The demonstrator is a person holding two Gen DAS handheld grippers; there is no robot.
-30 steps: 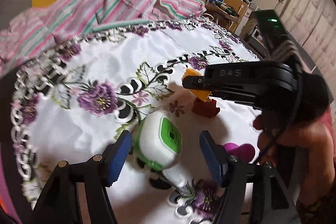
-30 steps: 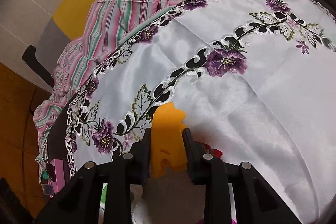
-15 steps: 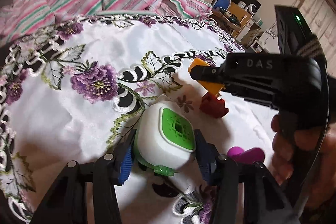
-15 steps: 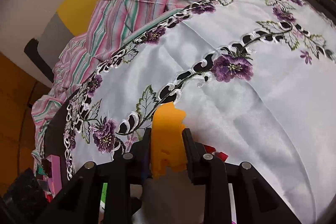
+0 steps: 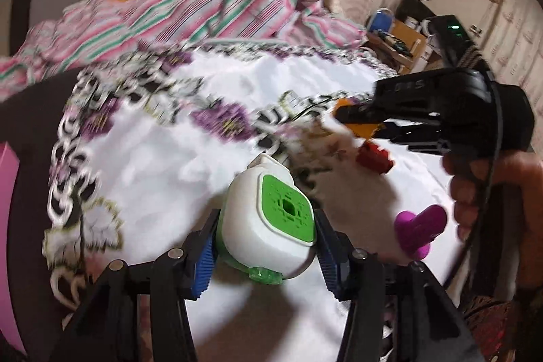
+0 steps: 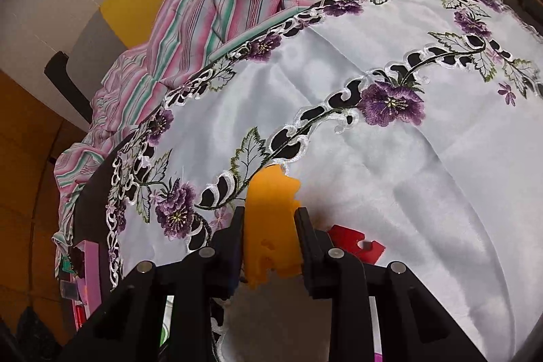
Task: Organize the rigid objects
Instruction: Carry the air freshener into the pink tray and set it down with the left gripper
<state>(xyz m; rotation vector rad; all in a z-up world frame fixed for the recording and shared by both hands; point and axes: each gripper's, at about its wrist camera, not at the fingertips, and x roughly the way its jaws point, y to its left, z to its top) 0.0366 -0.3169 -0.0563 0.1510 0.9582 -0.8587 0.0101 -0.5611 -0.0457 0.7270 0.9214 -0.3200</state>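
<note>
So we've got the white and green gadget (image 5: 271, 219) at lower centre of the left view, chunky and rounded with a green grille, our left gripper (image 5: 266, 246) clamped on its sides. Centre-bottom of the right view, our right gripper (image 6: 269, 236) pinches a flat orange piece (image 6: 269, 219) with notched edges.

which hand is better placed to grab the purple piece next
Neither is free, but likely the left: its gripper hangs just beside the purple piece, though its fingers are shut on the white device. The right gripper holds the orange piece, farther off by the red piece.
</note>
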